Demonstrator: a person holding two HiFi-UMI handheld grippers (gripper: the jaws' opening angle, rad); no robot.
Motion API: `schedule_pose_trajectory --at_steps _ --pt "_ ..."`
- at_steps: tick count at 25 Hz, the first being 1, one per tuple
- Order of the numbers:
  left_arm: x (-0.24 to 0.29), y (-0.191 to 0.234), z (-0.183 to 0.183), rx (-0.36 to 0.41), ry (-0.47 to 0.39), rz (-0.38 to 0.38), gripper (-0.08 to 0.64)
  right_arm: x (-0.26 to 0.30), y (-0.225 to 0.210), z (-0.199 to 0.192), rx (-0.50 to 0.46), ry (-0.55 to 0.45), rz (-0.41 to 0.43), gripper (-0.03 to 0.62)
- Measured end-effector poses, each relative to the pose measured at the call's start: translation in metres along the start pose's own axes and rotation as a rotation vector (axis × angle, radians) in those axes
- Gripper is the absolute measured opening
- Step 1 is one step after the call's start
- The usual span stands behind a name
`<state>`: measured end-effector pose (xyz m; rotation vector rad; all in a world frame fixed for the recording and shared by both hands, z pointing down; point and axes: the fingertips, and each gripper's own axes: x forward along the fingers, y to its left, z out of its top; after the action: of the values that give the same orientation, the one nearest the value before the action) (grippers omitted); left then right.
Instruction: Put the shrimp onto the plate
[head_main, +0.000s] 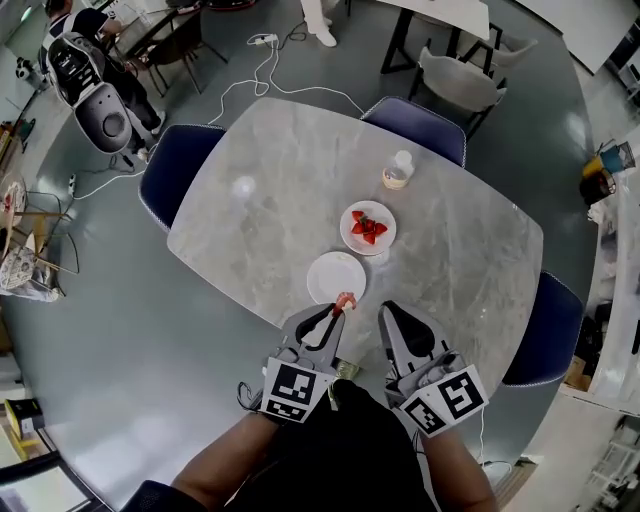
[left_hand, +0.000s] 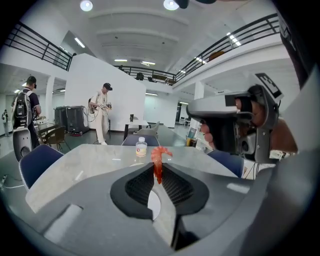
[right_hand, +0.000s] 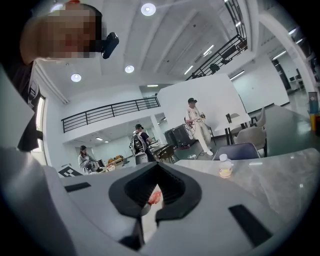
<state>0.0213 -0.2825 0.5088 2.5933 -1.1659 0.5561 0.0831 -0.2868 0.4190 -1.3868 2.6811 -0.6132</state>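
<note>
Shrimp (left_hand: 160, 154) between left tongs (head_main: 337, 316)

L gripper (head_main: 338, 312) & R gripper (head_main: 386, 312): on my feed both are matte grey shells, wide at the back and tapering fwd. Black ribbed pads (left_hand: 137, 187) line the inner faces, w/ a scooped oval hollow behind the tips. Rect. insets on the flanks are pale on L, dark on R. Each carries a white cube w/ black square markers: L cube (head_main: 295, 390), R cube (head_main: 445, 398). Wearer's top (head_main: 335, 455) is black.
</note>
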Motion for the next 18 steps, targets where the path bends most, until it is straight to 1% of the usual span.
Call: schedule_pose_trajectory --at_steps 9,14,18 --pt "0.061 0.031 -0.067 0.021 0.085 -0.035 0.052 0.045 -0.041 -0.054 0.007 0.019 -0.037 0.002" --pt "0.092 0.038 -0.104 0.019 0.155 -0.048 0.052 0.058 -0.064 -0.086 0.033 0.024 -0.05 0.002" --pt "0.112 0.044 -0.13 0.033 0.233 -0.06 0.052 0.067 -0.075 -0.1 0.047 0.027 -0.056 0.002"
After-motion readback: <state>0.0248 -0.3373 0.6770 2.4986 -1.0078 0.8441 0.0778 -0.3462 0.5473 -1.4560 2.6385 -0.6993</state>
